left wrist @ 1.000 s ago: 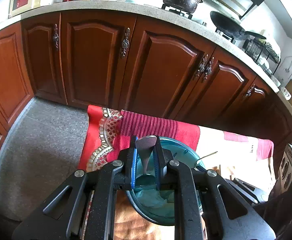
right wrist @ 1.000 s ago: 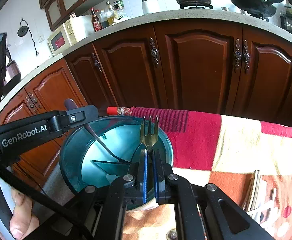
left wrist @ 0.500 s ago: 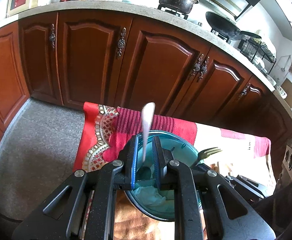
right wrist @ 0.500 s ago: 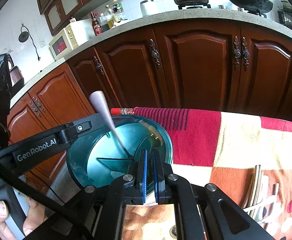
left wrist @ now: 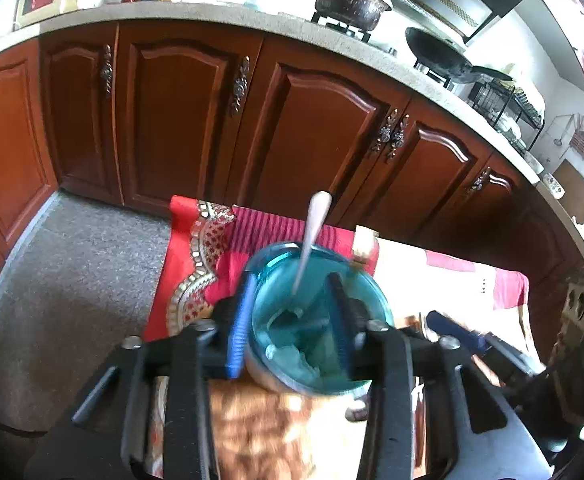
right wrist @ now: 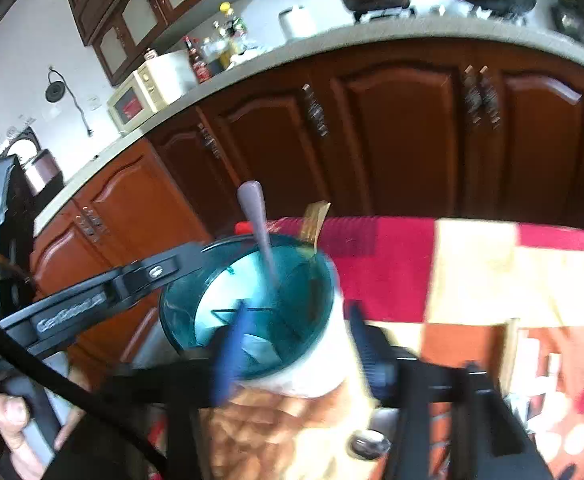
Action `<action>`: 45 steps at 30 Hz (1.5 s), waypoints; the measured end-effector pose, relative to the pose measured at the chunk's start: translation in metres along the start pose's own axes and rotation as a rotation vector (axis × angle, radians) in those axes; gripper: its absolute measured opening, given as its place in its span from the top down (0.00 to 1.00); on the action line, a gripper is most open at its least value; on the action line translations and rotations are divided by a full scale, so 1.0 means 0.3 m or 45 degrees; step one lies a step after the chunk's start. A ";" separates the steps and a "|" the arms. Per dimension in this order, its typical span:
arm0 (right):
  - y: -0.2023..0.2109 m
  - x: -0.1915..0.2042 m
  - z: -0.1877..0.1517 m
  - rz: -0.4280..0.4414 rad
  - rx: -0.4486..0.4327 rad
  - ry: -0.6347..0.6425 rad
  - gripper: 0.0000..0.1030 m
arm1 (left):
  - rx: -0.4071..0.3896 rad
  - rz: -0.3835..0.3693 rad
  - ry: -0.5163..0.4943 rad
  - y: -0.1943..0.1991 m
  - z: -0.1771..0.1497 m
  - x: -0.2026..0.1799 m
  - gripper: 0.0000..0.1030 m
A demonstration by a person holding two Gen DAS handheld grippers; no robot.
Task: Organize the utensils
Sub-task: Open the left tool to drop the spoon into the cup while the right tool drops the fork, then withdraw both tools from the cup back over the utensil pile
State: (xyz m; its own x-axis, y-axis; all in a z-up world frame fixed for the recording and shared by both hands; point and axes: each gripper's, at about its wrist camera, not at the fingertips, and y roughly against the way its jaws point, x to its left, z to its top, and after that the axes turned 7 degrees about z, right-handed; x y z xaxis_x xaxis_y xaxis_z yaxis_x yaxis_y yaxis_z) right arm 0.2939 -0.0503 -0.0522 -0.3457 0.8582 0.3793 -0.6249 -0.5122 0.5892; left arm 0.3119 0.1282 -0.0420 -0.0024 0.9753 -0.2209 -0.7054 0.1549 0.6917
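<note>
My left gripper (left wrist: 292, 312) is opening. Its two fingers are spread apart, one blue finger (left wrist: 239, 332) on one side and a dark one on the other. Nothing is pinched between them. The spoon (left wrist: 312, 236) stands just past my left fingers, in the round blue-green holder (left wrist: 376, 304). Its bowl end is down inside and its handle leans up and away from me. The holder sits right in front of my fingertips, so I look through the gap into it. I can see thin walls inside that split it into parts, but I cannot tell which part the spoon is in.

My right gripper (right wrist: 292, 344) is opening too. Its fingers are spread wide, with the holder showing between them, and they pinch nothing. The picture is blurry here. The fork (right wrist: 314, 224) stands in the far side of the holder, beyond my right fingers, with its yellowish end poking up over the rim. The spoon stands close beside it, a little to the left.

The holder sits on a red and cream cloth (right wrist: 472, 272). More utensils (right wrist: 532, 360) lie on the cloth off to the right of my right fingers. Brown cupboard doors (left wrist: 312, 128) are behind it all.
</note>
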 end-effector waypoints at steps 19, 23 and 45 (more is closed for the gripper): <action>0.624 0.028 -0.172 -0.353 -0.085 -0.125 0.21 | -0.064 0.118 -0.064 0.448 -0.264 -0.259 0.31; 0.704 0.017 -0.206 -0.397 -0.095 -0.137 0.20 | -0.069 0.128 -0.100 0.496 -0.297 -0.319 0.30; 0.895 -0.045 -0.264 -0.531 -0.137 -0.169 0.11 | -0.053 0.128 -0.167 0.544 -0.375 -0.451 0.23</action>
State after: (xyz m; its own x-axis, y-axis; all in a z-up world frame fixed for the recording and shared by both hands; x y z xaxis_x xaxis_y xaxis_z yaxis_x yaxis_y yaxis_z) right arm 0.0755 -0.1967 0.0442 0.0394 0.9752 0.2179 -0.7635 -0.1113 0.6362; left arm 0.1173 0.0039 0.0234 0.0162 0.9982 -0.0584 -0.7352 0.0515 0.6759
